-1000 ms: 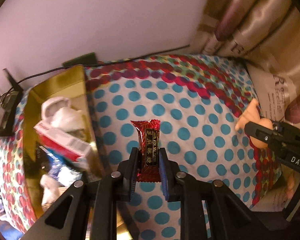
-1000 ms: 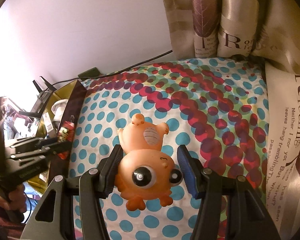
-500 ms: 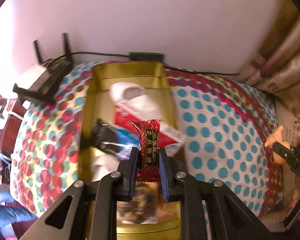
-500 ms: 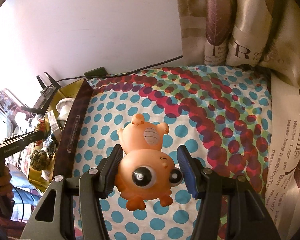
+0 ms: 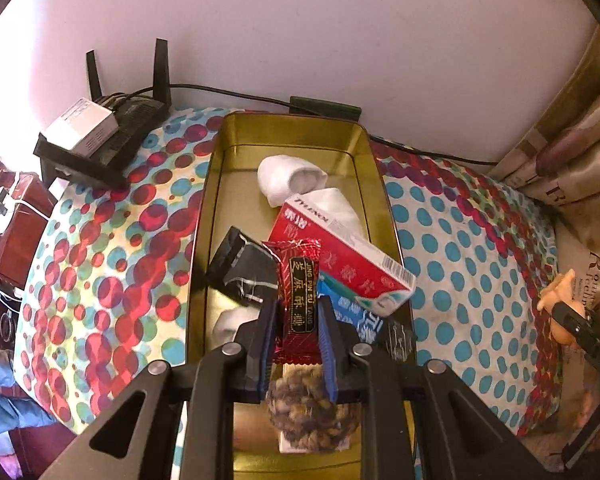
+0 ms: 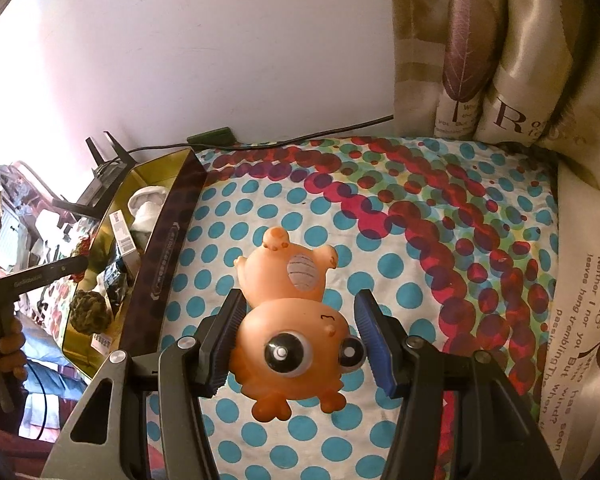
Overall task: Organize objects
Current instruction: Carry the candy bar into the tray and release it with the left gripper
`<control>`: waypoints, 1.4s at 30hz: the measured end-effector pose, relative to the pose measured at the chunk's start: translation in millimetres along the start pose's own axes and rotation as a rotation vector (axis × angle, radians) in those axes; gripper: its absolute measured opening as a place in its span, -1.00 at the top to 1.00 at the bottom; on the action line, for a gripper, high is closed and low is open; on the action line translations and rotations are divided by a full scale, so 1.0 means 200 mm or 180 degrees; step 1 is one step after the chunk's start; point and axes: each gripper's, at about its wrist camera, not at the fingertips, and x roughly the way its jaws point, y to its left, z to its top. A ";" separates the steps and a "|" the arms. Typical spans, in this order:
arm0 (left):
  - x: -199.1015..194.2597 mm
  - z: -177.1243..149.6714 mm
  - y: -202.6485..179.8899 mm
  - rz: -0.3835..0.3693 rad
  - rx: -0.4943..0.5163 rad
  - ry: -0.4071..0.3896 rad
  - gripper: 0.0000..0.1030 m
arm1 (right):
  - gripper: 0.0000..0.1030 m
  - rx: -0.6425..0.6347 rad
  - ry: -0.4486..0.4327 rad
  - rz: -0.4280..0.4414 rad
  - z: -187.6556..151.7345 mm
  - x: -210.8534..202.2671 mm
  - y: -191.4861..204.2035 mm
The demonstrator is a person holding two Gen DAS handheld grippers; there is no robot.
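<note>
Gold tin [image 5: 210, 200] crowded: red box [image 5: 340, 258], black packet [image 5: 244, 272]; far end bare. Dotted cloth [image 6: 400, 248] right of tin open.

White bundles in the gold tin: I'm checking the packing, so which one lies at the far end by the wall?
The rolled white bundle beyond the red box. The other white bundle sits near the left gripper, beside the black packet.

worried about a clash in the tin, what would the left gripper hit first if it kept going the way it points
Probably the red and white box lying in the gold tin, just beyond the red candy packet the left gripper holds; depth is hard to judge.
</note>
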 end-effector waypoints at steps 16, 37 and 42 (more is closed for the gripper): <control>0.21 0.16 -0.03 0.0054 0.0216 0.0146 0.62 | -0.05 -0.0031 -0.0053 -0.0018 0.01 -0.02 0.06; 0.32 0.19 0.06 0.0137 0.0061 0.0340 0.23 | -0.05 -0.0408 -0.0093 0.0249 0.17 0.07 0.30; 0.25 0.15 0.07 0.0209 -0.0001 0.0268 0.19 | -0.05 -0.0593 -0.0079 0.0380 0.20 0.11 0.41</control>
